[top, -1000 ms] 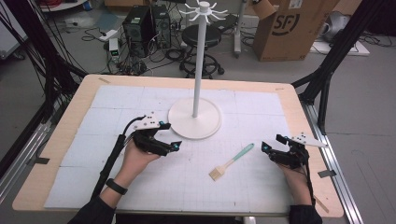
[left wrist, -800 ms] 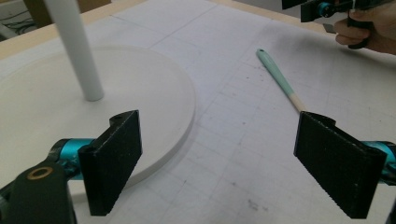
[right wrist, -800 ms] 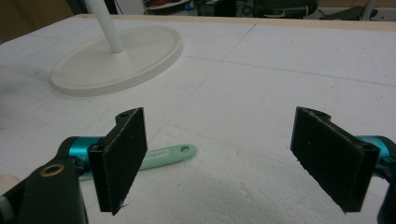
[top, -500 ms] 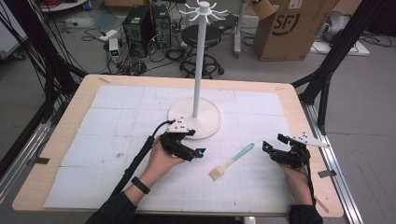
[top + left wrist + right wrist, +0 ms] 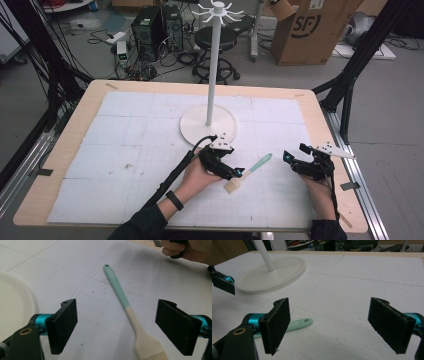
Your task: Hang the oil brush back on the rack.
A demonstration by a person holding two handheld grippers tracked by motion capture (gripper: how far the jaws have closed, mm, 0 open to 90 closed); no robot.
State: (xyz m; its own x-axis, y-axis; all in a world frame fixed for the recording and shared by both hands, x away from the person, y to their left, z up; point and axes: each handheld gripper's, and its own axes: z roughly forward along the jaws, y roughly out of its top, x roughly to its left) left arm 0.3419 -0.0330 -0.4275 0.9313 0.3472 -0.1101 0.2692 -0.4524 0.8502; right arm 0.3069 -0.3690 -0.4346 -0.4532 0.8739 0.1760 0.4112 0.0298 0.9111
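1. Brush (image 5: 127, 307) lies flat on mat (image 5: 140, 150), near stand (image 5: 209, 125).
2. Left gripper (image 5: 239, 173) spread wide, straddling it; right gripper (image 5: 288, 156) spread, empty.
3. Looks light, stiff handle, soft bristles; grab mid-handle.

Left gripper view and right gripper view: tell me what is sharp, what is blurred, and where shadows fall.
Left gripper view: the brush is sharp and casts a thin shadow on the mat; the hand at top right is softer. Right gripper view: the near tongs and mat grain are crisp, the stand base is slightly soft, and the background clutter is blurred. High view: soft and low in detail, with even light.
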